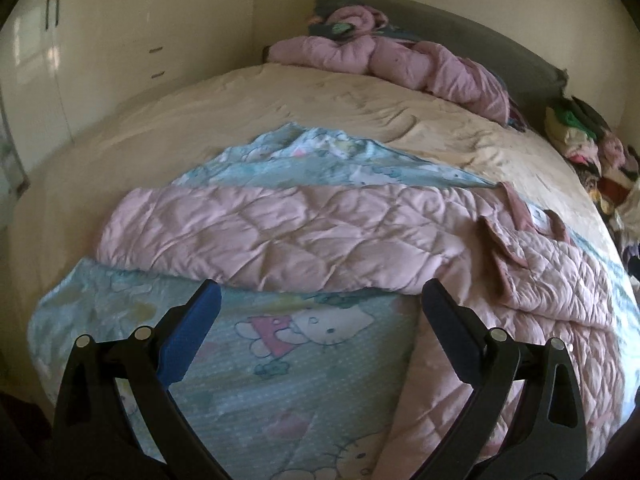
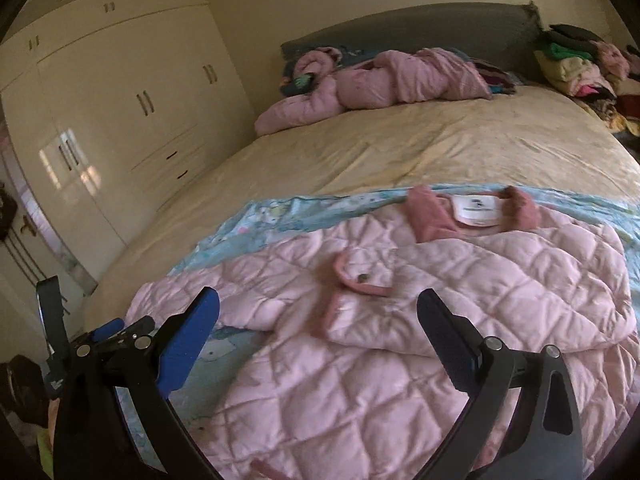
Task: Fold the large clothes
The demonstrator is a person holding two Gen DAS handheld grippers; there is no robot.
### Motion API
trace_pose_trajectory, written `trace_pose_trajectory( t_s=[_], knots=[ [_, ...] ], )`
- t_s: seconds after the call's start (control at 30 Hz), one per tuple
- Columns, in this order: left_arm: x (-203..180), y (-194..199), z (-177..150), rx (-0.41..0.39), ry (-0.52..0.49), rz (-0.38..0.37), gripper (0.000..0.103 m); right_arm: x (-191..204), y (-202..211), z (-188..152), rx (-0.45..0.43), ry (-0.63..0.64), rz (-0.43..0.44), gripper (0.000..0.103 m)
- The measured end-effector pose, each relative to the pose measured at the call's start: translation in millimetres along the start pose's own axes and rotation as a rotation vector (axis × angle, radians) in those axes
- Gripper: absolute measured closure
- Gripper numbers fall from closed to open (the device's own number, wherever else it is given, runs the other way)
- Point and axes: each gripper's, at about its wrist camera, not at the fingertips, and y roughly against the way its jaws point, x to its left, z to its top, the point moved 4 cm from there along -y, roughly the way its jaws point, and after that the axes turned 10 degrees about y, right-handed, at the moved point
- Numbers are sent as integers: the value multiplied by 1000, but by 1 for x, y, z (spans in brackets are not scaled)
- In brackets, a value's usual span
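Observation:
A pink quilted jacket (image 1: 300, 236) lies spread on a light blue cartoon-print blanket (image 1: 304, 364) on the bed. My left gripper (image 1: 320, 292) is open, hovering just before the jacket's near edge with nothing between its fingers. In the right wrist view the jacket (image 2: 460, 280) shows its darker pink collar and white label (image 2: 476, 208) at the far side. A sleeve is folded across the front, its cuff (image 2: 364, 280) bearing a snap. My right gripper (image 2: 319, 300) stands open above the jacket's body. The left gripper (image 2: 104, 332) shows at the lower left.
The bed's beige cover (image 2: 400, 148) stretches beyond the blanket. Another crumpled pink quilted garment (image 2: 360, 80) lies by the grey headboard (image 2: 420, 28). A pile of mixed clothes (image 2: 576, 64) sits at the far right. Cream wardrobes (image 2: 120, 100) line the left wall.

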Motion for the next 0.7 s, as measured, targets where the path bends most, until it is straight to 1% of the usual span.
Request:
trace_pose_trajectory(
  t_s=[0.23, 0.37, 0.57, 0.7],
  knots=[
    [31, -16, 1, 33, 78, 6, 9, 34, -25, 5, 33, 47, 20, 4],
    [54, -28, 4, 58, 120, 28, 9, 52, -43, 1, 63, 76, 33, 4],
    [82, -43, 7, 95, 184, 39, 9, 75, -65, -8, 92, 114, 60, 4],
    [98, -57, 9, 125, 242, 27, 9, 91, -78, -14, 114, 148, 78, 4]
  ],
)
